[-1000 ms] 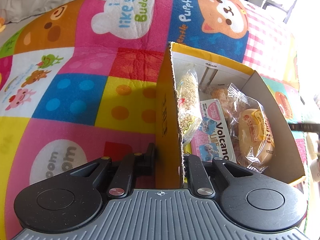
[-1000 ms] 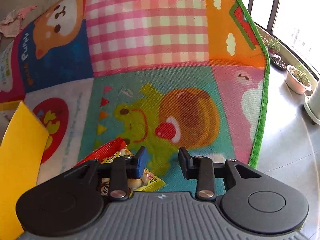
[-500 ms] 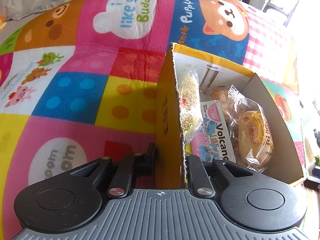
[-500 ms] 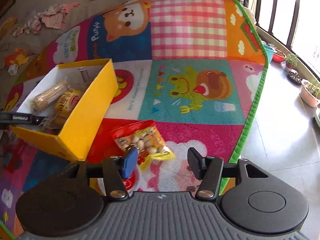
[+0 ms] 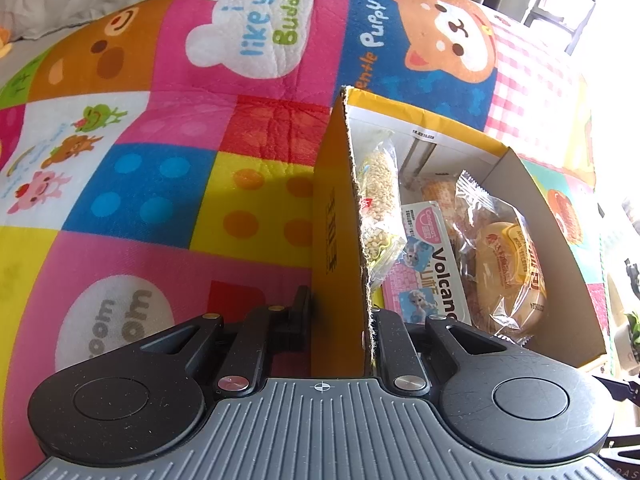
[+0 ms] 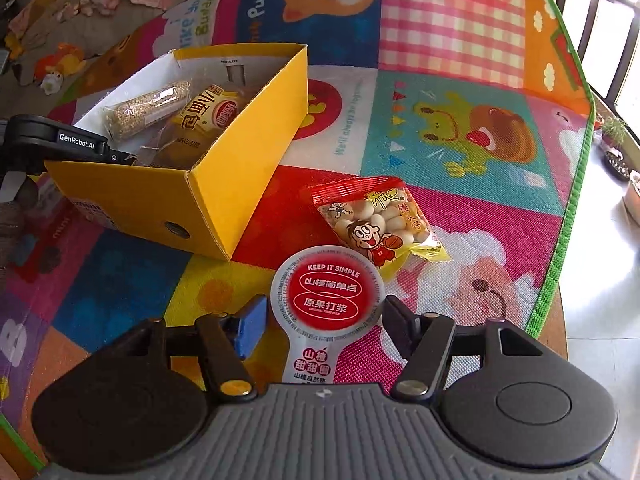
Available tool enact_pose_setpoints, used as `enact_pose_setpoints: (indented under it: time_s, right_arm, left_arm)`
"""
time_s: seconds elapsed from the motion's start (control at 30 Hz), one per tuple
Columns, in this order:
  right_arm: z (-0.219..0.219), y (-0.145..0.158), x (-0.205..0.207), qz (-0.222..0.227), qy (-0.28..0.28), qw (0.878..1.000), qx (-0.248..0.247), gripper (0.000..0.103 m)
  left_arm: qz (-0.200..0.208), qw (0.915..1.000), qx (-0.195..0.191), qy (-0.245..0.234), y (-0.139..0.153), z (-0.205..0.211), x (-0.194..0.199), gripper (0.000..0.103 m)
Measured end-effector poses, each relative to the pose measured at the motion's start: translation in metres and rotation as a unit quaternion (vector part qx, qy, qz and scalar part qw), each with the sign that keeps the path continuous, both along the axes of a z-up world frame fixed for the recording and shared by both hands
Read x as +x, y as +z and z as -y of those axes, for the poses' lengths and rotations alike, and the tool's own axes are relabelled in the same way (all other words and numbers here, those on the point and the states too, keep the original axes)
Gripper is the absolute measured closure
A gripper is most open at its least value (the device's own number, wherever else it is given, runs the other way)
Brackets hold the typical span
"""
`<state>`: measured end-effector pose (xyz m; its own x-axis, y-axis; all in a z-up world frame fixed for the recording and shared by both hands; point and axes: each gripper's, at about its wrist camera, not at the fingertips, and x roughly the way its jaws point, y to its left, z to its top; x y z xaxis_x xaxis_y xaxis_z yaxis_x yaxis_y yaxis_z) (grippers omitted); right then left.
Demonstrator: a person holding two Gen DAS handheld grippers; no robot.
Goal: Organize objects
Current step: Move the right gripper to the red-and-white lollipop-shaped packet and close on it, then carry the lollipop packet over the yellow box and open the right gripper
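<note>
A yellow cardboard box (image 6: 224, 184) stands on the play mat and holds a puffed grain bar (image 5: 378, 200), a pink Volcano packet (image 5: 436, 268) and a wrapped bun (image 5: 508, 268). My left gripper (image 5: 340, 312) is shut on the box's near wall (image 5: 336, 240), one finger outside, one inside; it also shows in the right wrist view (image 6: 60, 142). My right gripper (image 6: 322, 318) is open above a round red-lidded hawthorn snack (image 6: 330, 292) lying between its fingers. A red and yellow bag of small biscuits (image 6: 376, 220) lies just beyond.
The colourful play mat (image 6: 460, 120) has a green edge (image 6: 568, 200) at the right, with bare floor and potted plants beyond. Clothes and toys (image 6: 60, 64) lie on the floor behind the box.
My right gripper has pulled back and up, bringing the box, the biscuit bag and the red-lidded snack into view. The left gripper has stayed clamped on the box wall.
</note>
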<state>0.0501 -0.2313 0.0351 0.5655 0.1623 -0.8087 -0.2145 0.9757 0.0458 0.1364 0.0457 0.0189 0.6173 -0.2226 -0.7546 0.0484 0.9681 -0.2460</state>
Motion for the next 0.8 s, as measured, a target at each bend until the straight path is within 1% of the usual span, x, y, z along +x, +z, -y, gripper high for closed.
enact_pose_setpoints:
  time_s: [0.17, 0.3, 0.4, 0.57, 0.67, 0.8]
  right_arm:
    - [0.0, 0.007, -0.01, -0.006, 0.002, 1.0, 0.005, 0.043]
    - [-0.003, 0.024, -0.026, -0.005, 0.013, 1.0, 0.023, 0.043]
    - [-0.009, 0.047, -0.04, 0.019, 0.032, 0.999, 0.026, 0.043]
    - [-0.018, 0.095, -0.053, 0.076, 0.065, 0.994, 0.038, 0.043]
    - [-0.02, 0.123, -0.05, 0.103, 0.073, 0.99, 0.057, 0.043]
    - [-0.022, 0.155, -0.039, 0.142, 0.069, 0.985, 0.072, 0.043]
  left_arm:
    - [0.001, 1.0, -0.002, 0.001, -0.001, 0.0, 0.0, 0.087]
    - [0.001, 1.0, -0.003, 0.002, 0.0, 0.0, 0.0, 0.087]
    - [0.001, 1.0, -0.003, 0.002, 0.0, 0.0, 0.0, 0.087]
    - [0.001, 1.0, -0.002, 0.002, 0.0, 0.0, 0.0, 0.087]
    - [0.001, 1.0, -0.001, 0.001, 0.0, 0.0, 0.0, 0.087]
    - [0.001, 1.0, -0.002, 0.0, 0.0, 0.0, 0.0, 0.087]
